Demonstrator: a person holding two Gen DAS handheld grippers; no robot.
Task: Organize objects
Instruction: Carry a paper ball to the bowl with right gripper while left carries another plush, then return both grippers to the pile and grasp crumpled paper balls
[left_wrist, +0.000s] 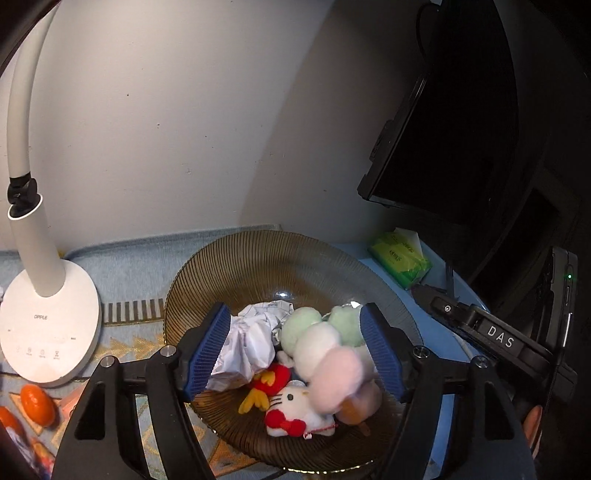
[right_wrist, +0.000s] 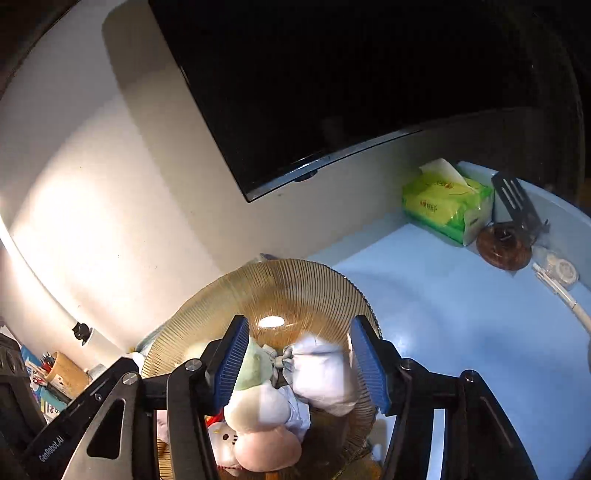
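Both grippers, left (left_wrist: 295, 354) and right (right_wrist: 295, 363), jaws released, over brown glass plate (left_wrist: 258, 258) holding plush toys (left_wrist: 317, 354) and crumpled paper (left_wrist: 251, 339); lamp (left_wrist: 48, 321) left.

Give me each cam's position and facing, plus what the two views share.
Left wrist: on the left tool, angled down at the amber plate of plush toys; shows its own blue pads, the right tool's body and a fingertip at right.
Right wrist: on the right tool, angled down over the plate toward the monitor; shows only its own fingers.
Shared: plate, dango plush, tissue pack.
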